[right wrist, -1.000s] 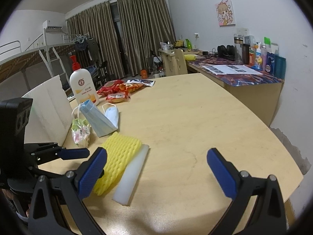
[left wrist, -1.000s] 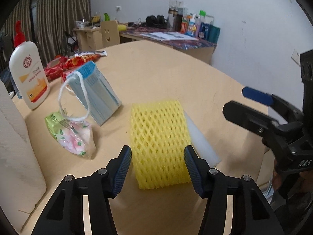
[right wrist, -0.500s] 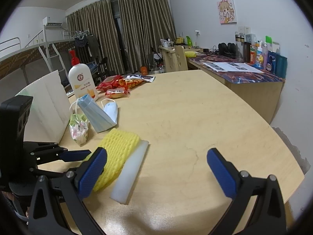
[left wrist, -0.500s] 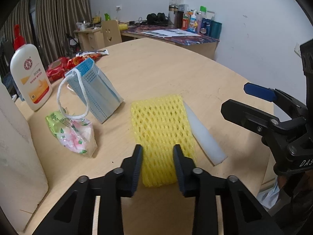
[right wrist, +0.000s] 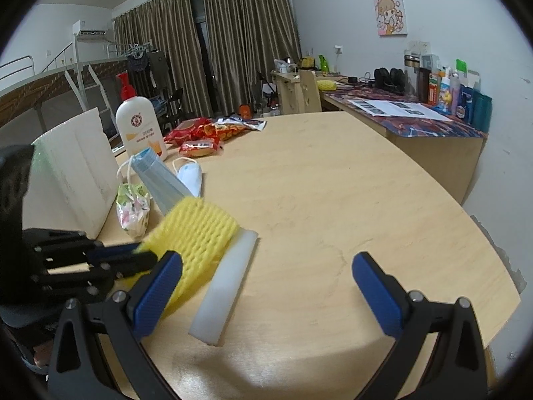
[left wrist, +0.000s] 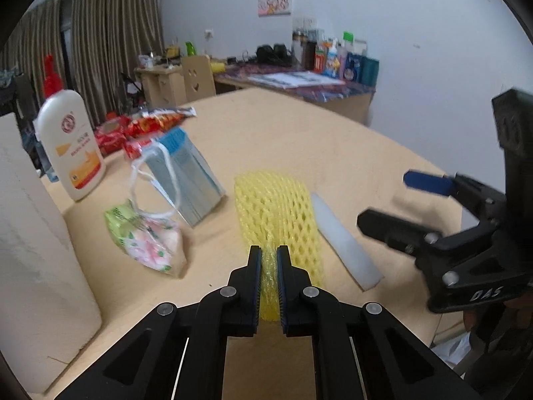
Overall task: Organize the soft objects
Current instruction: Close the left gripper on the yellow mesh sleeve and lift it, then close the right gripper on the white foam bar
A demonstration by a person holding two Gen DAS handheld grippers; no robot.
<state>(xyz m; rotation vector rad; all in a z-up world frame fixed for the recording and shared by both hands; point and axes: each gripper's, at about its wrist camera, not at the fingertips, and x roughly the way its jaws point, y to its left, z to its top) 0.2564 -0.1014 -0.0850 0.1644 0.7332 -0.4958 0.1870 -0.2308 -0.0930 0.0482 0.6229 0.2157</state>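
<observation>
Yellow foam net point(left wrist: 276, 213): one, on the table point(left wrist: 299, 140), near end pinched in the left gripper point(left wrist: 269, 260); a second ago those jaws stood wide. White foam strip point(left wrist: 343, 243): one, beside it. Right gripper point(right wrist: 266, 280): jaws apart, empty. White mask point(right wrist: 190, 175): right view only. Blue mask stack point(left wrist: 186, 173): one.

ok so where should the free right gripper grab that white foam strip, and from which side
Across its narrow width near the end closest to the right gripper, coming from above. The white foam strip lies flat on the table, long and thin, its far side against the yellow foam net, which the left gripper pinches.
</observation>
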